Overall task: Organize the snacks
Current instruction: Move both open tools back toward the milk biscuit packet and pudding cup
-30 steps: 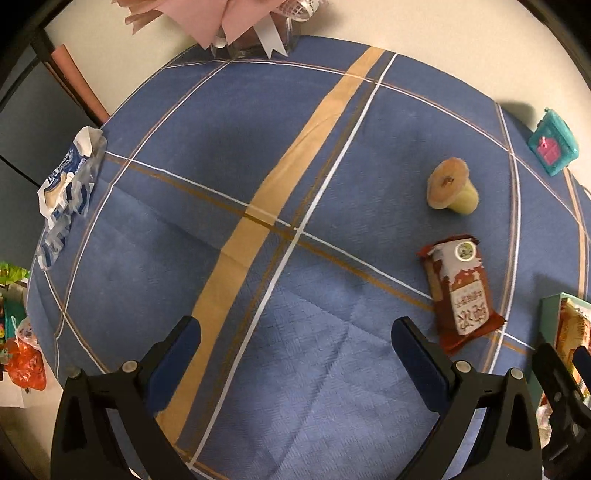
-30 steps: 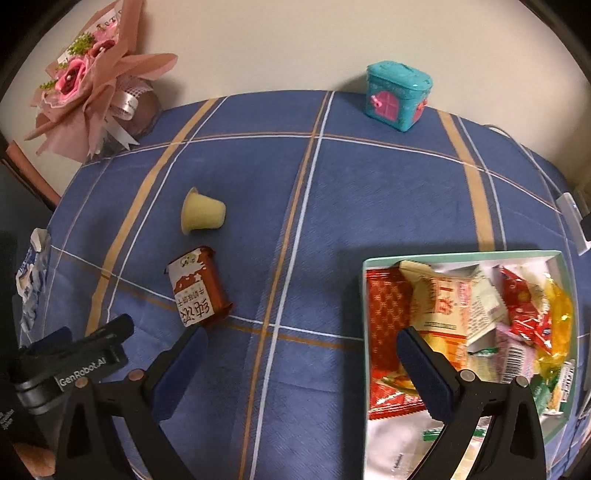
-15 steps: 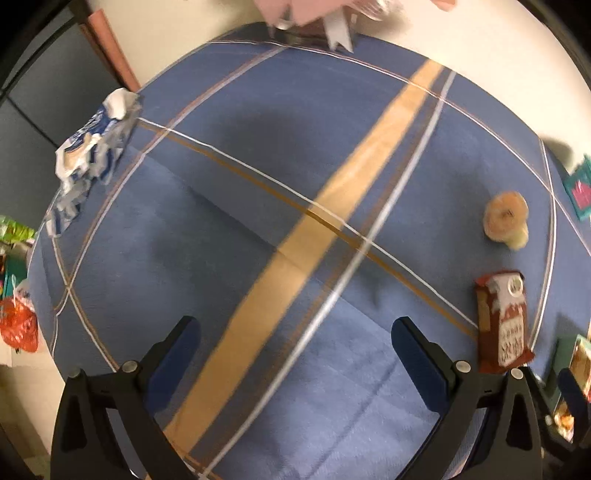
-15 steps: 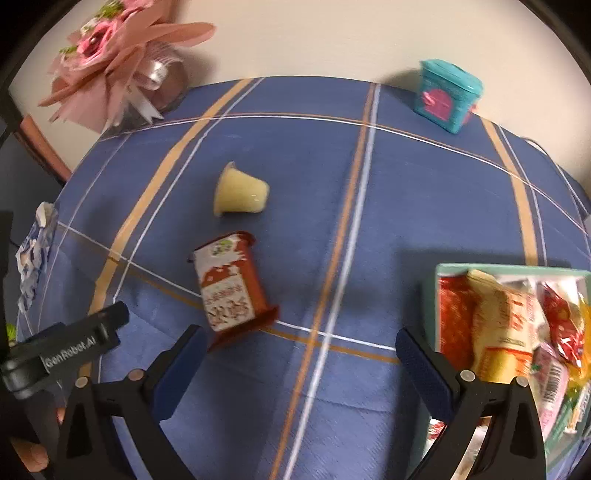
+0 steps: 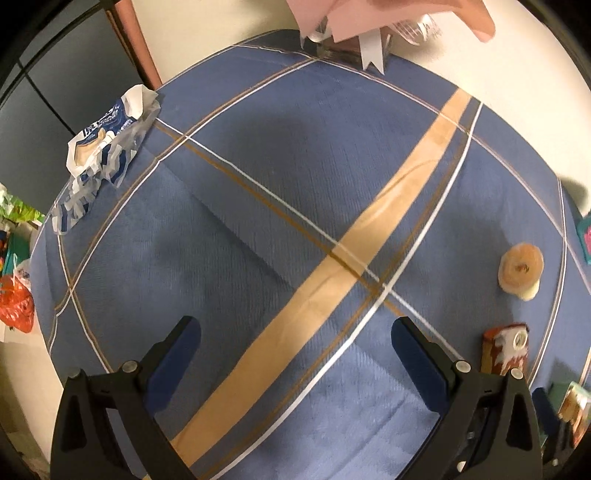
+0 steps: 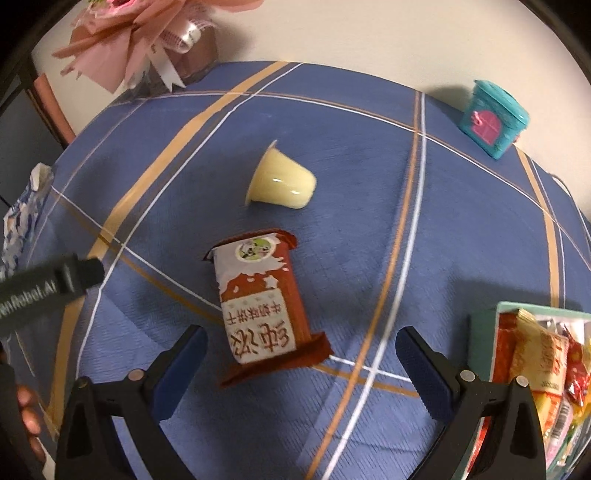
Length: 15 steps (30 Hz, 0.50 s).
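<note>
A red-brown snack packet [image 6: 266, 302] lies flat on the blue checked tablecloth, just ahead of my open, empty right gripper [image 6: 301, 350], partly between its fingers. A pale yellow jelly cup [image 6: 282, 181] lies on its side beyond it. Both show at the right of the left wrist view: packet [image 5: 506, 349], cup [image 5: 521, 267]. A teal box [image 6: 484, 332] full of snacks sits at the right edge. My left gripper [image 5: 295, 345] is open and empty over bare cloth. A blue-and-white snack bag [image 5: 107, 144] lies at the table's far left edge.
A pink bouquet [image 6: 147, 33] stands at the back left by the wall. A teal toy house [image 6: 493, 118] stands at the back right. Colourful bags [image 5: 14, 299] lie off the table's left edge. The left gripper's body [image 6: 44, 288] shows in the right wrist view.
My right gripper has moved left and forward from the snack box to the red-brown packet. My left gripper has swung left, towards the blue-and-white bag.
</note>
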Available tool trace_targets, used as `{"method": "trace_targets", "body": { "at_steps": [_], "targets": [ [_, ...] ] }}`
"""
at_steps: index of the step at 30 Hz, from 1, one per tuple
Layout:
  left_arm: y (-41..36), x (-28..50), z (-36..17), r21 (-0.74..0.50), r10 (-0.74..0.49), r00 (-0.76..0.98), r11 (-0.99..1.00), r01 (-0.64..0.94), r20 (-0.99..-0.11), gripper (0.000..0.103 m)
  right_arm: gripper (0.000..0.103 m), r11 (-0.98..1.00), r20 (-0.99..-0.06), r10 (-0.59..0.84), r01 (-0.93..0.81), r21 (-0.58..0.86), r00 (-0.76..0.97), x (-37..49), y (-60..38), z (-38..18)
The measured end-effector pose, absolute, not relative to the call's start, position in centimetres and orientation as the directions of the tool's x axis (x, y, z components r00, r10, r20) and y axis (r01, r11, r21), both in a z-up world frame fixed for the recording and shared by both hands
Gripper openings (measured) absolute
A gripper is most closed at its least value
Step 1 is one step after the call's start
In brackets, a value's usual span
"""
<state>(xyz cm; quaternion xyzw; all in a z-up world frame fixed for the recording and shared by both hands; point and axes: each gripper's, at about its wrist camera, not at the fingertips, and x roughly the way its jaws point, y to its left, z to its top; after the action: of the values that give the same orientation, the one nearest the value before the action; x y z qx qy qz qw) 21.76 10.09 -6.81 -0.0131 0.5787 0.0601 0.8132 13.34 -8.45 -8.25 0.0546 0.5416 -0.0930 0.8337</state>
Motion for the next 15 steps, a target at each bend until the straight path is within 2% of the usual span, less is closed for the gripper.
{"method": "trace_targets", "body": {
  "at_steps": [15],
  "targets": [
    [10.1, 22.4, -7.0, 0.041, 0.082, 0.322, 0.99, -0.133, -0.943, 0.103, 0.103, 0.98, -0.913, -0.09, 0.197, -0.011, 0.397, 14.7, -8.5, -9.4]
  ]
}}
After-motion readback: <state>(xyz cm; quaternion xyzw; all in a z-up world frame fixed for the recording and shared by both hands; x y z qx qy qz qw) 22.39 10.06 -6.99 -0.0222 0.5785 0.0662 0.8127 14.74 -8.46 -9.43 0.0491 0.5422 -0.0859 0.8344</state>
